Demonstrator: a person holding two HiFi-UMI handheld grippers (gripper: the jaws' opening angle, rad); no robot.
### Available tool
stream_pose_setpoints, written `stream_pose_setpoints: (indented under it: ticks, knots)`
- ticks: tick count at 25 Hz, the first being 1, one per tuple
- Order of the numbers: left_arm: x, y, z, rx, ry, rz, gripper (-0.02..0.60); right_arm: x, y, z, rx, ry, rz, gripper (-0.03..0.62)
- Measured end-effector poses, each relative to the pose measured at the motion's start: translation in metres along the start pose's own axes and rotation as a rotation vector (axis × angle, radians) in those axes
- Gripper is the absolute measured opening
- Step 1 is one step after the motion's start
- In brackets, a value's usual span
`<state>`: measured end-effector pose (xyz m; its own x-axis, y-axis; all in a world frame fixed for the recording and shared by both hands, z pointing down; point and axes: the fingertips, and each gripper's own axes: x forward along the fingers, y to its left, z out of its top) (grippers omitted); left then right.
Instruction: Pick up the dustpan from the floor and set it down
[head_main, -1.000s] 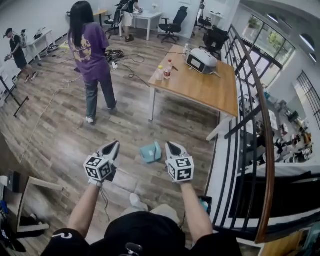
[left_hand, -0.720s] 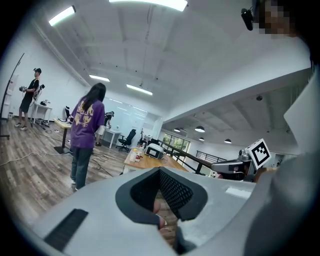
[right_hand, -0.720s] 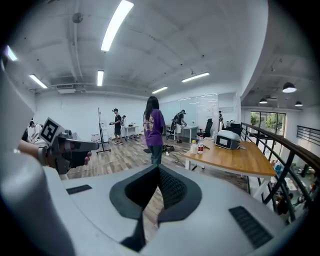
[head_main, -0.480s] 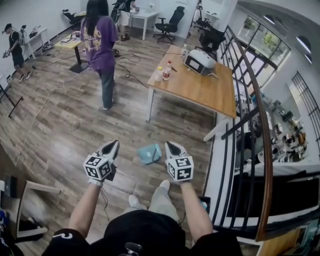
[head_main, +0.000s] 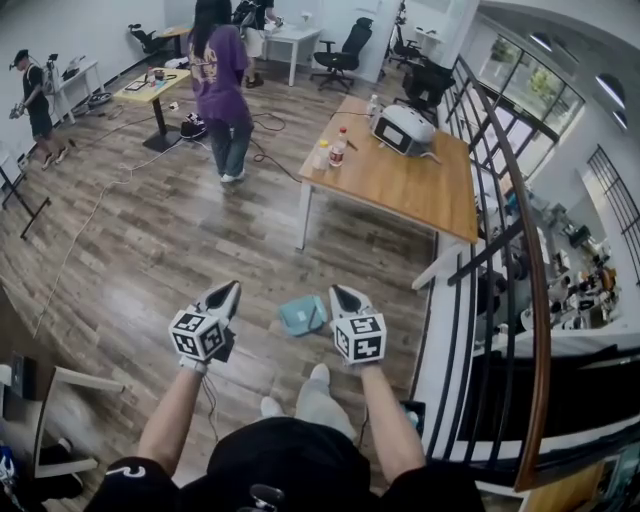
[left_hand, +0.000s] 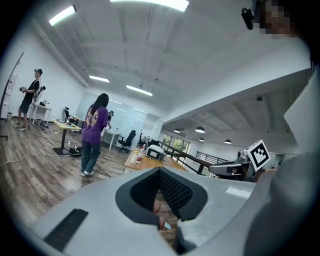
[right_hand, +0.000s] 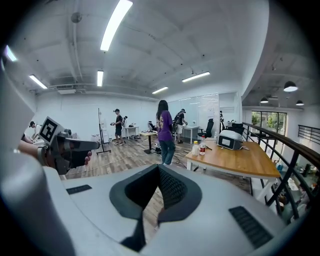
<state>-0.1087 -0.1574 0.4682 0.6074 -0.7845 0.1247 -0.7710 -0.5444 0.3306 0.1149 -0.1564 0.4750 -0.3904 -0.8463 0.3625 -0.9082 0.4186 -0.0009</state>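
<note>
A teal dustpan (head_main: 302, 315) lies on the wooden floor, in the head view between my two grippers and slightly ahead of them. My left gripper (head_main: 228, 290) is held out to its left, shut and empty. My right gripper (head_main: 340, 293) is to its right, also shut with nothing in it. Neither touches the dustpan. In the left gripper view the left gripper (left_hand: 160, 172) shows its pads closed together. The right gripper (right_hand: 159, 170) looks the same in its own view. Both of these views look across the room, and the dustpan is hidden in them.
A wooden table (head_main: 400, 180) stands ahead to the right with bottles (head_main: 338, 146) and a white appliance (head_main: 403, 126) on it. A black railing (head_main: 500, 250) runs along the right. A person in purple (head_main: 225, 85) walks at the back. Cables (head_main: 270, 150) lie on the floor.
The person in purple has walked away toward the back of the room. The dustpan has come a little nearer in the head view. Both grippers stay shut and level.
</note>
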Motion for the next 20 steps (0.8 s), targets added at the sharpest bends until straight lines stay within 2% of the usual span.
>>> stream_pose_setpoints:
  ticks: [10, 15, 20]
  knots:
    - [0.022, 0.013, -0.012, 0.000, 0.018, 0.036, -0.005, 0.025, -0.013, -0.013, 0.019, 0.022, 0.009, -0.005]
    - [0.031, 0.022, -0.028, -0.010, 0.039, 0.065, -0.005, 0.038, -0.019, -0.033, 0.047, 0.048, 0.017, -0.005]
    - [0.047, 0.033, -0.044, -0.006, 0.057, 0.083, -0.005, 0.062, -0.029, -0.052, 0.031, 0.053, 0.024, -0.005]
